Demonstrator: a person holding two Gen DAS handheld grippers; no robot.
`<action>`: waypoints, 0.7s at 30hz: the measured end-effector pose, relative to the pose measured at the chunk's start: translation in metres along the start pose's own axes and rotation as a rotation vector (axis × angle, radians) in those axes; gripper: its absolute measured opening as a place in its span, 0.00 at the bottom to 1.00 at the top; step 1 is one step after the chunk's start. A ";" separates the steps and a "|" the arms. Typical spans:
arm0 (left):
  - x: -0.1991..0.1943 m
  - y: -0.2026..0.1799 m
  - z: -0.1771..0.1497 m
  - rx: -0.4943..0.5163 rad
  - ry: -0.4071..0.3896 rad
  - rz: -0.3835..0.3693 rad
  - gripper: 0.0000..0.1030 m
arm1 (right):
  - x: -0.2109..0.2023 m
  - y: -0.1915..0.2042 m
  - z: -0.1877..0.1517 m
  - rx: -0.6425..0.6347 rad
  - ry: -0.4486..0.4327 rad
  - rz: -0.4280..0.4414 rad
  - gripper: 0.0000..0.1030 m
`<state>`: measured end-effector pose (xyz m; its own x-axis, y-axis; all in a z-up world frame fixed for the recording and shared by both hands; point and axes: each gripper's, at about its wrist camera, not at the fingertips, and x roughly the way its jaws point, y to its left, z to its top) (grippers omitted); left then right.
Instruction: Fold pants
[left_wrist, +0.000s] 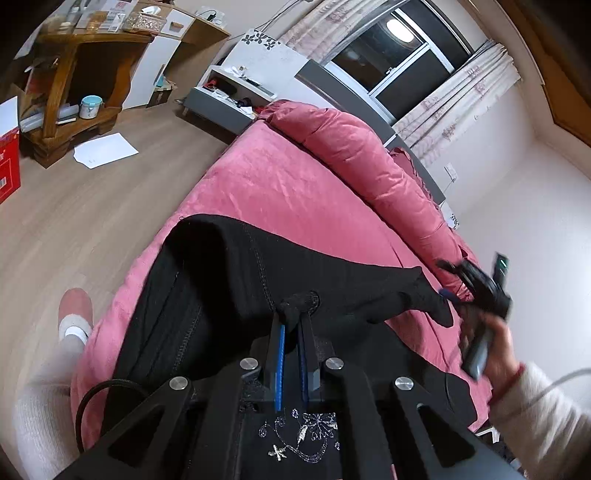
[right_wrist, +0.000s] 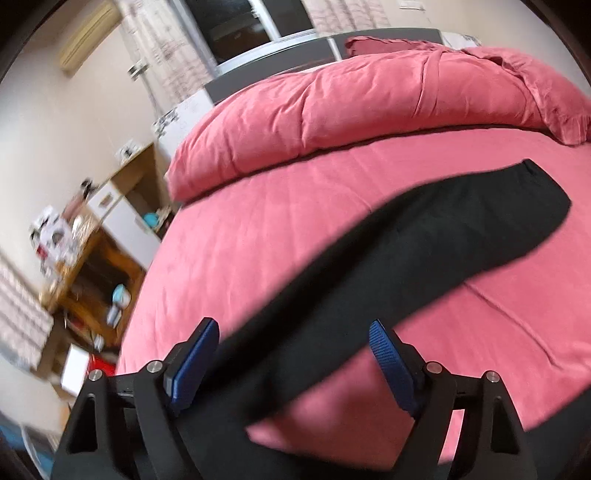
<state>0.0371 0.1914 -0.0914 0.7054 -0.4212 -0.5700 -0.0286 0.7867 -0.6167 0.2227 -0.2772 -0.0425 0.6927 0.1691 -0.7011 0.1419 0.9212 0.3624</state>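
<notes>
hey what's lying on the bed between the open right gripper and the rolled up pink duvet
The black pants stretch across that space, from between the right gripper's spread fingers toward the pink duvet. Beyond the leg, only bare pink sheet remains, as the right wrist view shows.

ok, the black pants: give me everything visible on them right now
The black pants are a soft knit with visible seam stitching, lying partly lifted on the pink bed sheet. The left gripper is shut on a bunched bit of fabric. One leg stretches flat across the sheet toward the rolled duvet. The right gripper is open, jaws straddling that leg without clamping it. Silver floral embroidery shows on black cloth near the left gripper.
</notes>
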 end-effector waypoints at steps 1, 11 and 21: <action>-0.001 -0.002 0.000 0.005 0.001 0.001 0.06 | 0.015 0.000 0.010 0.023 0.030 -0.026 0.81; -0.013 0.007 0.016 -0.001 -0.048 0.002 0.06 | 0.041 -0.040 0.013 0.159 0.133 -0.041 0.11; -0.054 0.042 0.036 -0.194 -0.199 -0.119 0.06 | -0.124 -0.057 -0.089 0.130 -0.053 0.172 0.11</action>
<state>0.0230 0.2635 -0.0666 0.8364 -0.3931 -0.3819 -0.0588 0.6285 -0.7756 0.0657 -0.3195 -0.0313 0.7503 0.2976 -0.5902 0.1061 0.8271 0.5519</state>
